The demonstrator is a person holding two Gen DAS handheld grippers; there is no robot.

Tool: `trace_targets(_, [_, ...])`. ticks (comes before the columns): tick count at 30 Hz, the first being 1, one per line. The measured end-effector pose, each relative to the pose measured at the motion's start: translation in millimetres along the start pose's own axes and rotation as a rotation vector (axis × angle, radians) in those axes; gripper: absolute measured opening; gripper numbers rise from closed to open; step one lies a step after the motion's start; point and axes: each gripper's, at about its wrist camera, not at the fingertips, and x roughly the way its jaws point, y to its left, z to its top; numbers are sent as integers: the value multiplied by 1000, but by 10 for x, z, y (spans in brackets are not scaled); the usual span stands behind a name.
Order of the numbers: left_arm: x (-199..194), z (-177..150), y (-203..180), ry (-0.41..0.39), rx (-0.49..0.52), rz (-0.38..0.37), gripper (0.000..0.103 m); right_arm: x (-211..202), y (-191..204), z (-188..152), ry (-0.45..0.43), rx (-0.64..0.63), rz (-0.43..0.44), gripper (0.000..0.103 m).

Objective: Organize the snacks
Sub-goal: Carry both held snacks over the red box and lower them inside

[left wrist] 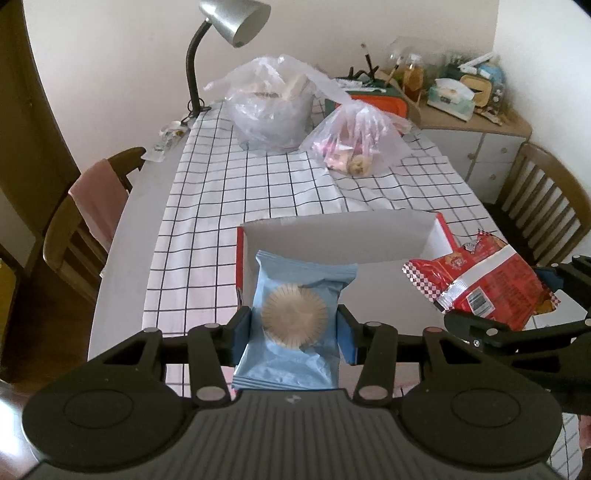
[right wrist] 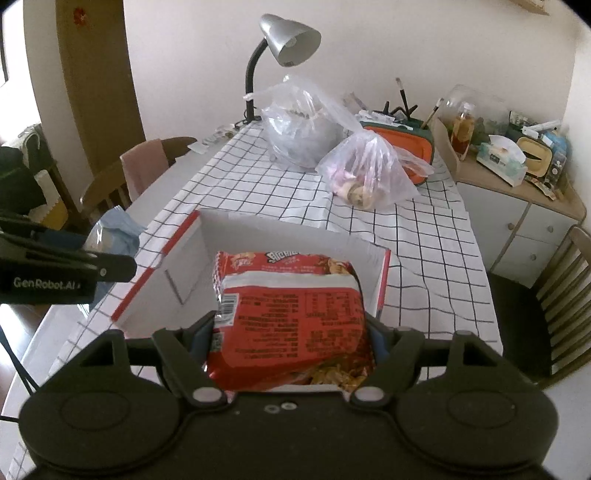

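My left gripper [left wrist: 294,334] is shut on a light blue snack packet [left wrist: 295,325] with a round biscuit inside, held over the left end of an open white box with red trim [left wrist: 332,236]. My right gripper [right wrist: 290,338] is shut on a red snack packet [right wrist: 291,317], held over the same box [right wrist: 258,232]. The red packet also shows at the right in the left wrist view [left wrist: 480,280]. The blue packet [right wrist: 114,229] and left gripper show at the left in the right wrist view. The box's inside looks bare where visible.
A checked cloth [left wrist: 258,184] covers the table. Two clear plastic bags [left wrist: 273,107] [left wrist: 354,144] of items sit at the far end, beside a desk lamp [left wrist: 229,22]. Chairs stand left [left wrist: 92,206] and right [left wrist: 539,199]. A cluttered cabinet [left wrist: 472,110] is at the back right.
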Motion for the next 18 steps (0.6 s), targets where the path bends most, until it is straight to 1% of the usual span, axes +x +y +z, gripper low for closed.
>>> trace_targets(3, [208,123,12,39,-7,-7,47,175,-42,91,16,-9,-5,77])
trace_targets(8, [546,246,10,99,-9,9,47,504,-95,190,58,-16,6,77])
trace_targets(14, [964,299,-38,159,10,55,47,942,-85,185,124,-42,19,77])
trace_targets(18, [1230,298,-48,216,26,76,47,1197,-28,129,170,-85,22,77])
